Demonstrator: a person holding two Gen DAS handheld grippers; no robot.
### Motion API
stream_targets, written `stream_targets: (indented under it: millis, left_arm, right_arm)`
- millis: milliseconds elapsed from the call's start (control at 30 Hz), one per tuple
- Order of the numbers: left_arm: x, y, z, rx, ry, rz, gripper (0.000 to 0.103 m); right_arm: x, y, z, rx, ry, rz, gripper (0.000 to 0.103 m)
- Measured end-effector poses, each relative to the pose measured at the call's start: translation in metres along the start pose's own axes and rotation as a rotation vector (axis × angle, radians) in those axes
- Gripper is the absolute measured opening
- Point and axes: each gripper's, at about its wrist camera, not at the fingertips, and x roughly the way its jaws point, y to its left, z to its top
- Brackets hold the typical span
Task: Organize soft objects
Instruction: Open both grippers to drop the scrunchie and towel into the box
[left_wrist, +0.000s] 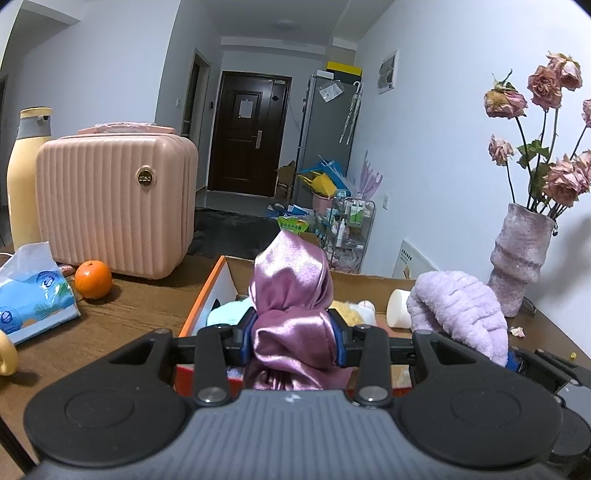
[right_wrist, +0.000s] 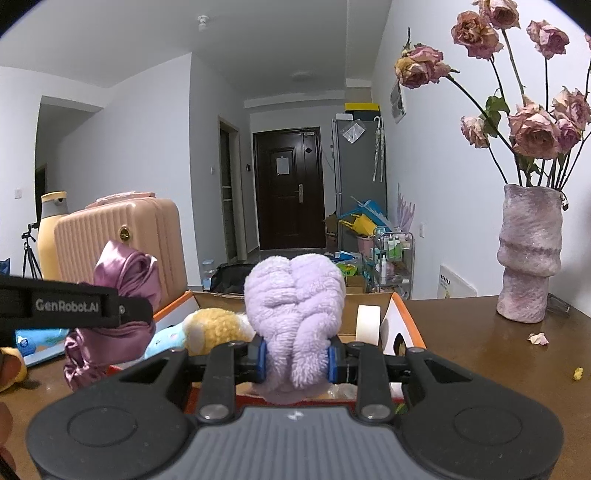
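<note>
My left gripper (left_wrist: 295, 341) is shut on a shiny pink satin cloth (left_wrist: 291, 295), held above the near edge of an open cardboard box with orange sides (left_wrist: 205, 291). My right gripper (right_wrist: 295, 356) is shut on a fluffy lilac towel (right_wrist: 295, 295), also over the box's (right_wrist: 410, 321) near edge. The satin cloth (right_wrist: 125, 269) and the left gripper's body show at the left of the right wrist view; the lilac towel (left_wrist: 458, 310) shows at the right of the left wrist view. Inside the box lie a yellow plush toy (right_wrist: 214, 326), a light blue soft item (left_wrist: 227, 312) and a white roll (right_wrist: 369, 319).
A pink ribbed case (left_wrist: 114, 203), a yellow bottle (left_wrist: 26, 173), an orange (left_wrist: 93, 278) and a blue tissue pack (left_wrist: 31, 295) stand left on the brown table (left_wrist: 122, 321). A pink vase of dried roses (right_wrist: 528, 254) stands right. Petals (right_wrist: 537, 338) lie near it.
</note>
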Motion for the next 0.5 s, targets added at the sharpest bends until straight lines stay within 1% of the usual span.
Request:
stream_targets:
  millis: [500]
  left_arm:
    - [0.033,0.003,0.015,-0.014,-0.006,0.002,0.039]
  right_arm:
    - [0.032,-0.004,0.004,0.007,0.004,-0.009,0.028]
